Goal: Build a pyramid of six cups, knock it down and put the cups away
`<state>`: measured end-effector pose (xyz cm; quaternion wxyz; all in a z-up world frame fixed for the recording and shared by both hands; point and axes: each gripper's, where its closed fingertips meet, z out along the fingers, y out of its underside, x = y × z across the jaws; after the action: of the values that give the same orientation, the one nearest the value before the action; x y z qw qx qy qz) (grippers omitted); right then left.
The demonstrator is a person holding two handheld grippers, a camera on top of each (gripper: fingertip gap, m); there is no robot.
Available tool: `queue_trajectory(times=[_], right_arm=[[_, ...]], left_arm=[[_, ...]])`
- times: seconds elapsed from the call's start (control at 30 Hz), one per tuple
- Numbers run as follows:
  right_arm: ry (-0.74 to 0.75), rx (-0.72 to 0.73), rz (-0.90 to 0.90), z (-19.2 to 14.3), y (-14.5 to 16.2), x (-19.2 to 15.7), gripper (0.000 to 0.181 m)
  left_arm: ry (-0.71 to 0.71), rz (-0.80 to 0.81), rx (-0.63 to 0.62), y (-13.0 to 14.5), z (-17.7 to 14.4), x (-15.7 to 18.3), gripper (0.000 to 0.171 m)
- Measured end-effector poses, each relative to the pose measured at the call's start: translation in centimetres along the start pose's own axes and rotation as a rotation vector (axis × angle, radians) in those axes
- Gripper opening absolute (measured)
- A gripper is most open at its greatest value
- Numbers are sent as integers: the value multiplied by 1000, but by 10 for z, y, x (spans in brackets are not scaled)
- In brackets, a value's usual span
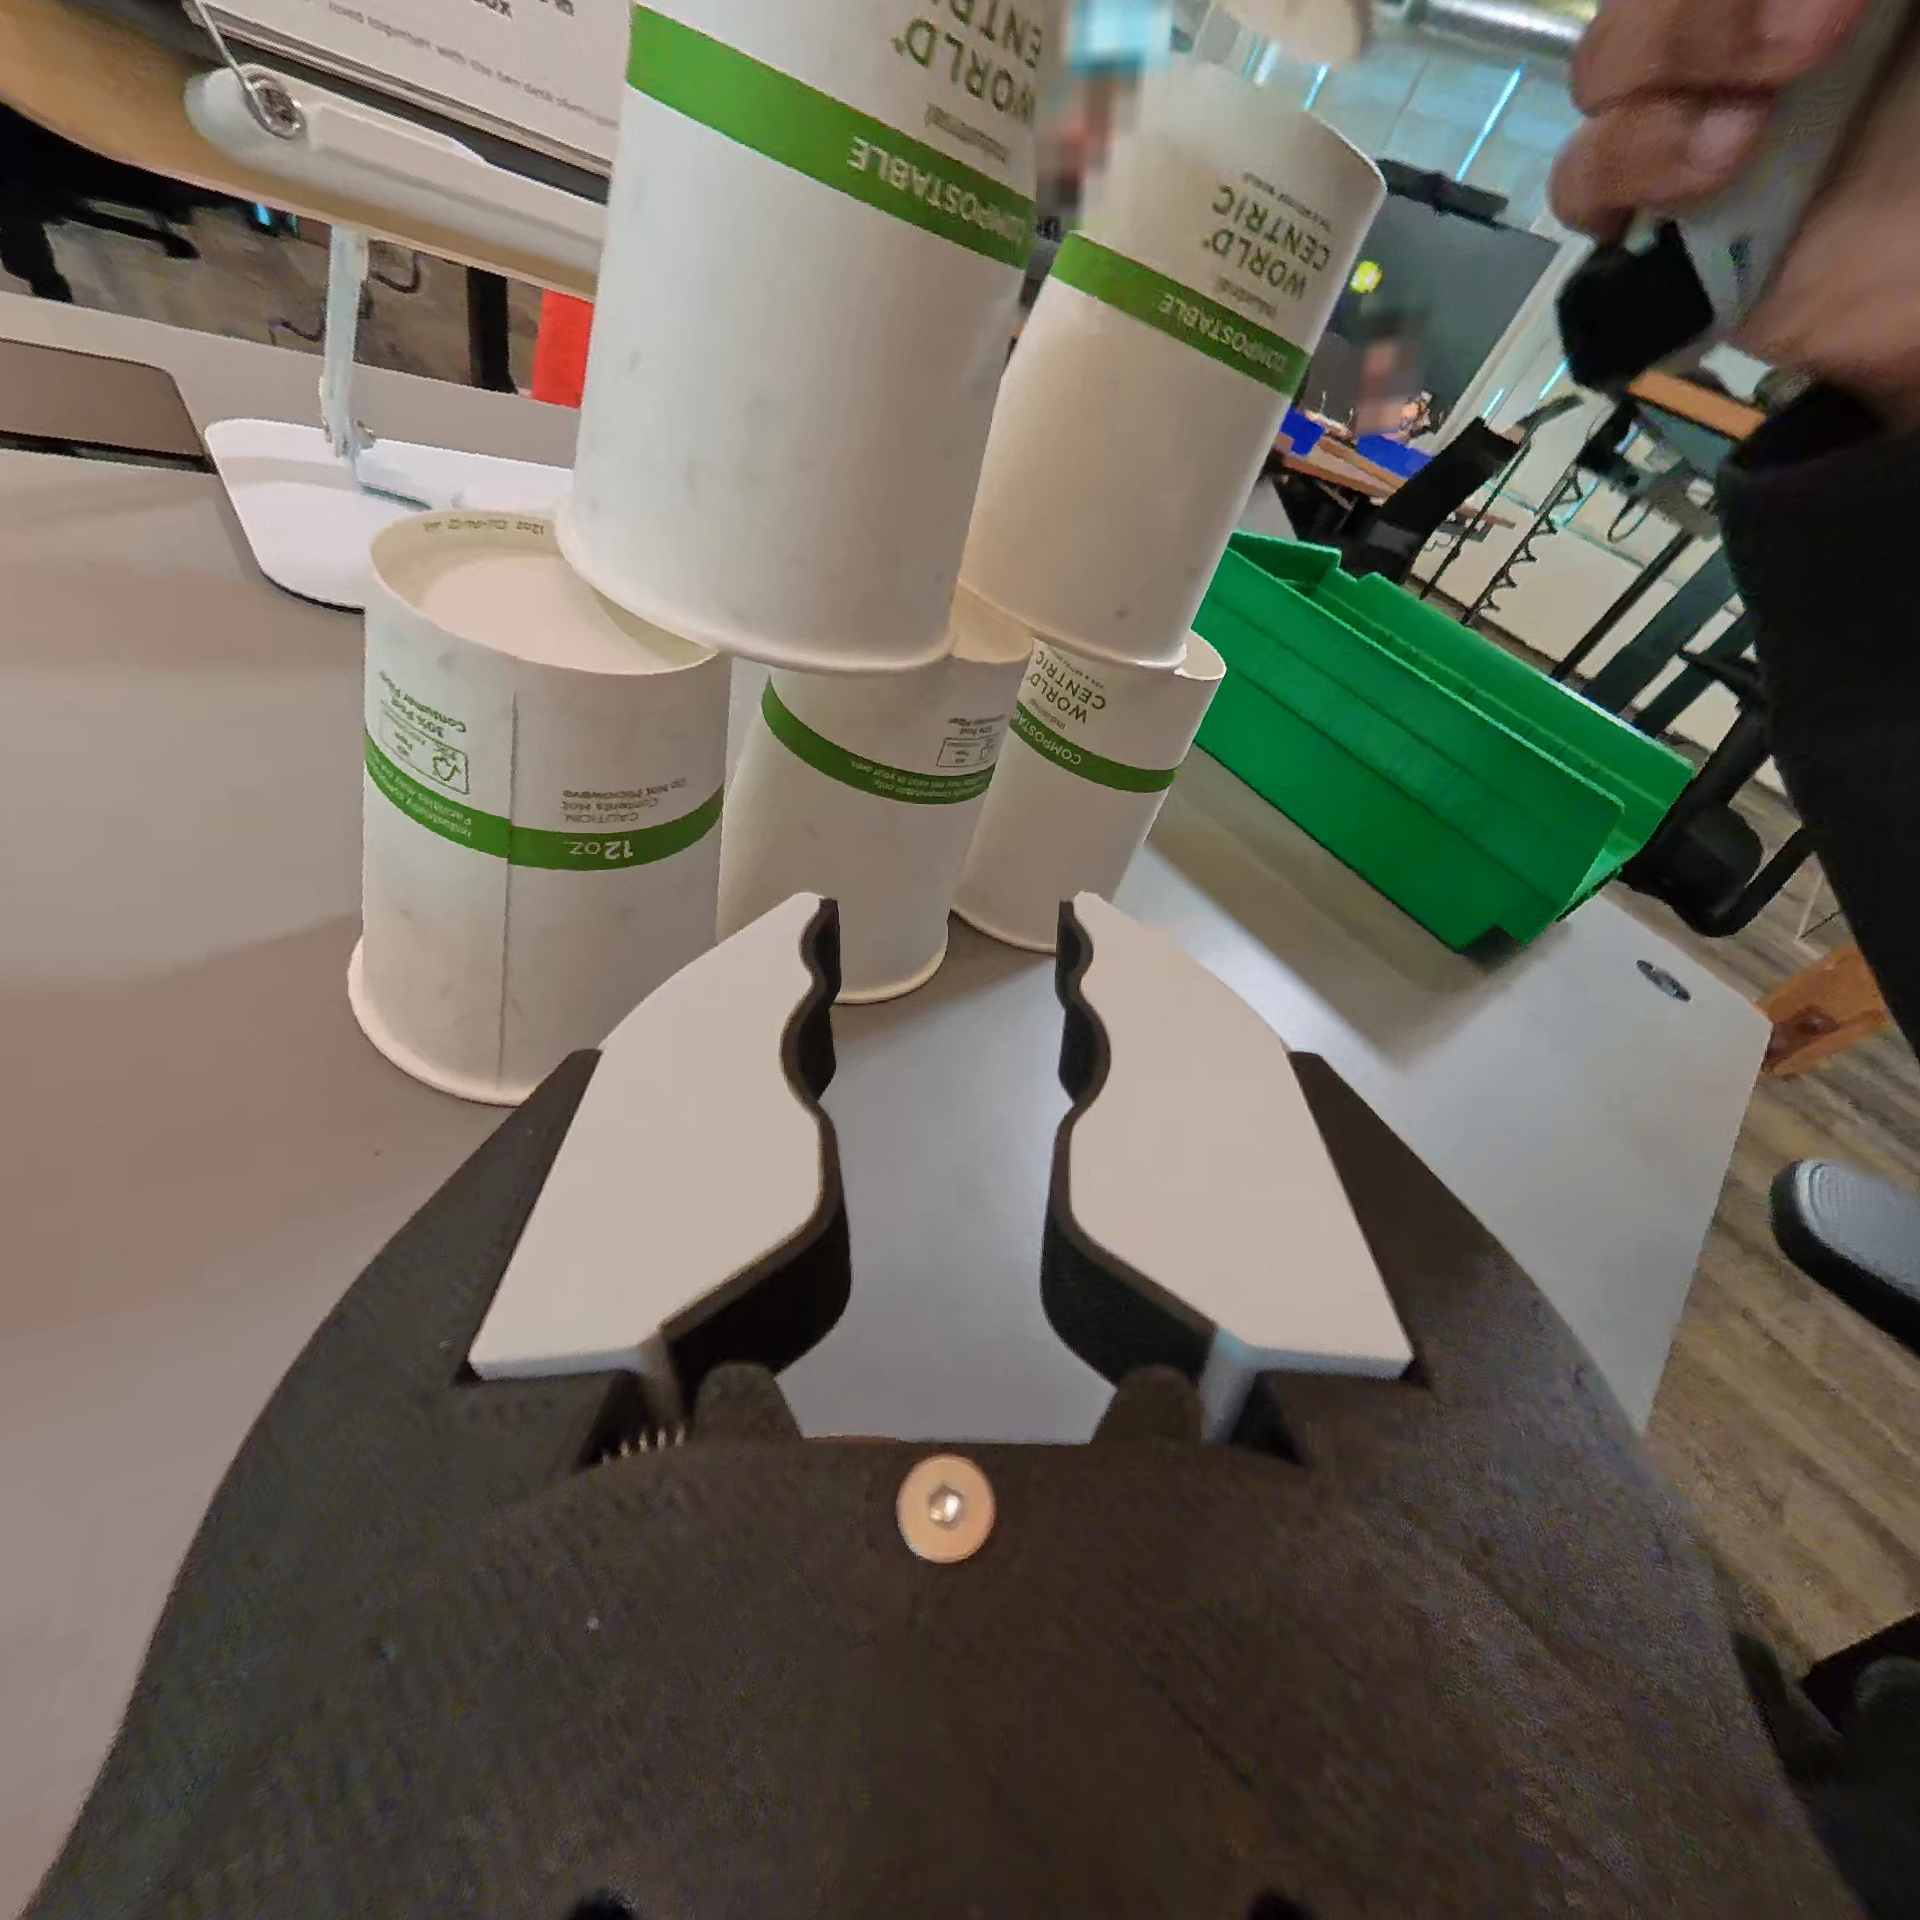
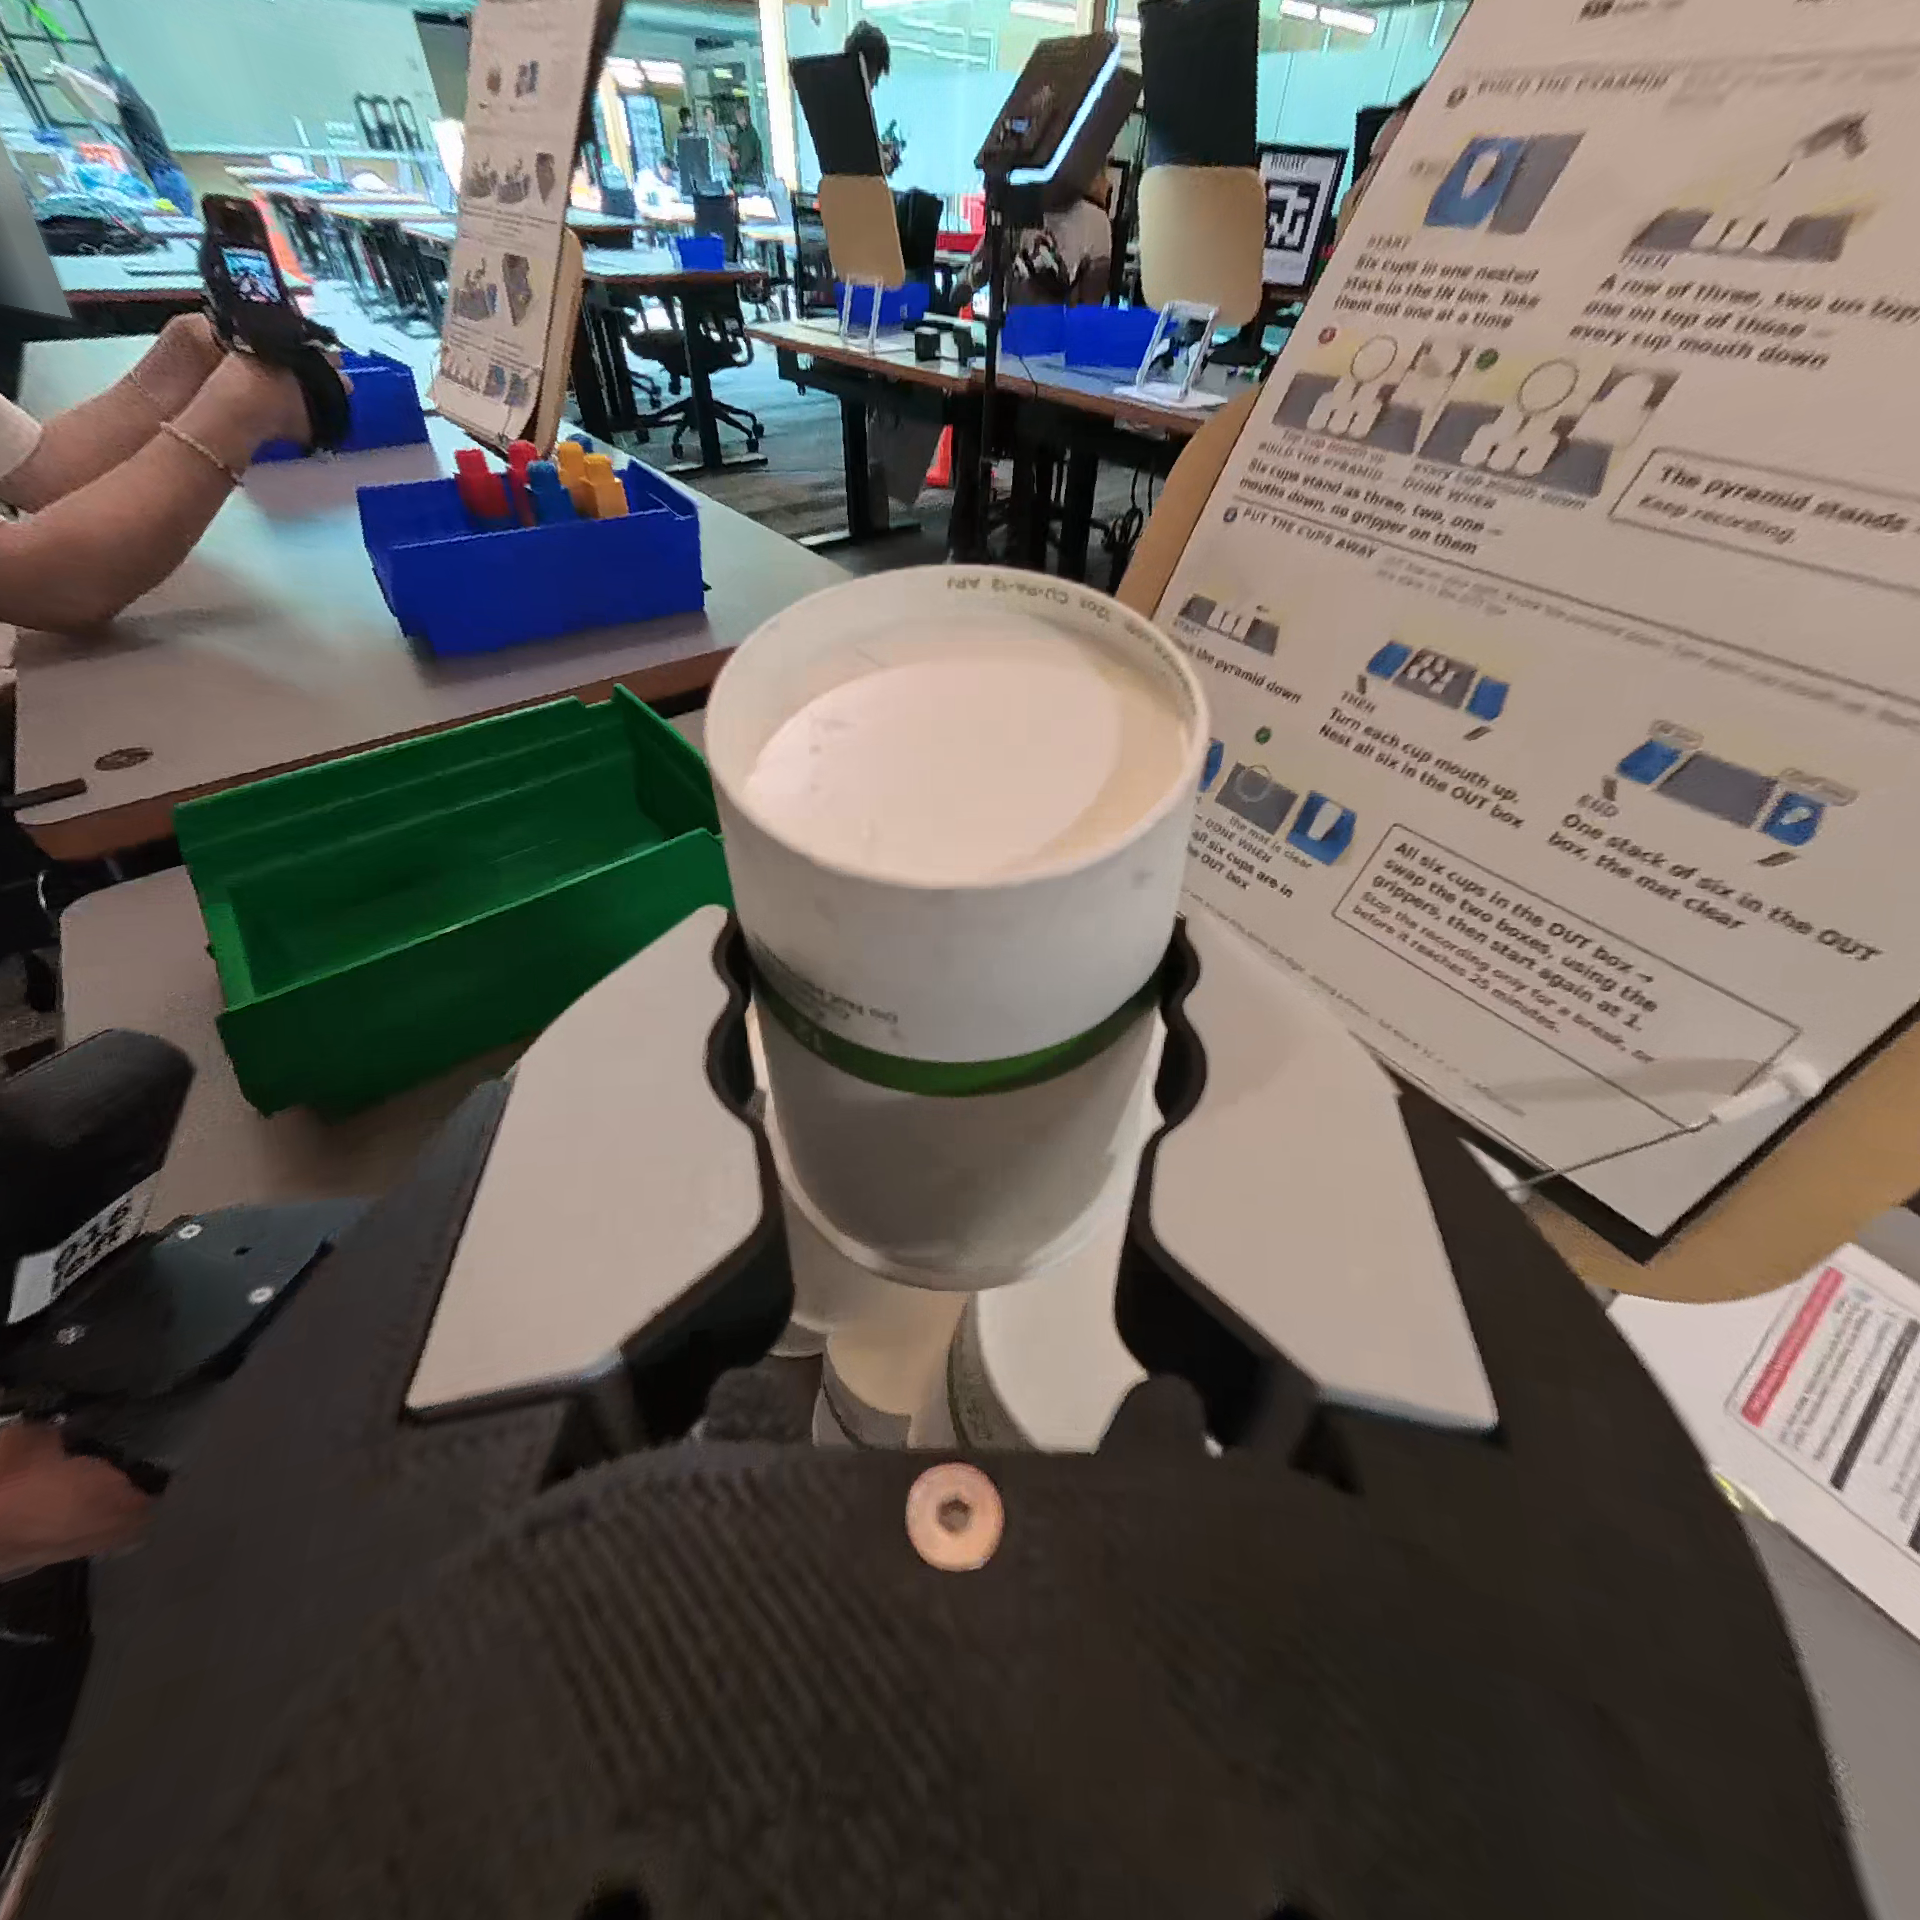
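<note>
Holding your right gripper (image 2: 951, 1029) clamped on an upturned white paper cup with a green band (image 2: 951, 831), you keep it above the stacked cups (image 1: 831, 644); your left gripper (image 1: 945, 956) gapes empty before them, green plastic bin (image 1: 1455, 769) toward the grey worktop's (image 1: 156, 831) far edge.

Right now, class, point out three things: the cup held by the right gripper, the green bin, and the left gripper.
cup (image 2: 956, 935), right wrist view, upper side wall.
green bin (image 2: 416, 914), right wrist view, inner floor.
left gripper (image 1: 945, 925), left wrist view, between its fingertips.
</note>
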<state>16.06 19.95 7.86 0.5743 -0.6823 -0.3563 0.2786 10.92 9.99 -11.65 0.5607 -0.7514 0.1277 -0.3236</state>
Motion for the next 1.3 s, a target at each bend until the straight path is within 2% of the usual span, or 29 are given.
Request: queue_trajectory(times=[0.13,0.63,1.1,1.3], right_arm=[[20,-59,17,11,6,6,78],[10,-183,-21,18,8,7,78],[15,-145,-2,17,9,10,78],[20,-122,-3,13,4,12,85]], left_arm=[[0,35,-9,2,1,1,41],[17,-5,-20,6,4,0,41],[32,-16,-23,7,4,2,41],[47,-10,-22,7,5,5,41]])
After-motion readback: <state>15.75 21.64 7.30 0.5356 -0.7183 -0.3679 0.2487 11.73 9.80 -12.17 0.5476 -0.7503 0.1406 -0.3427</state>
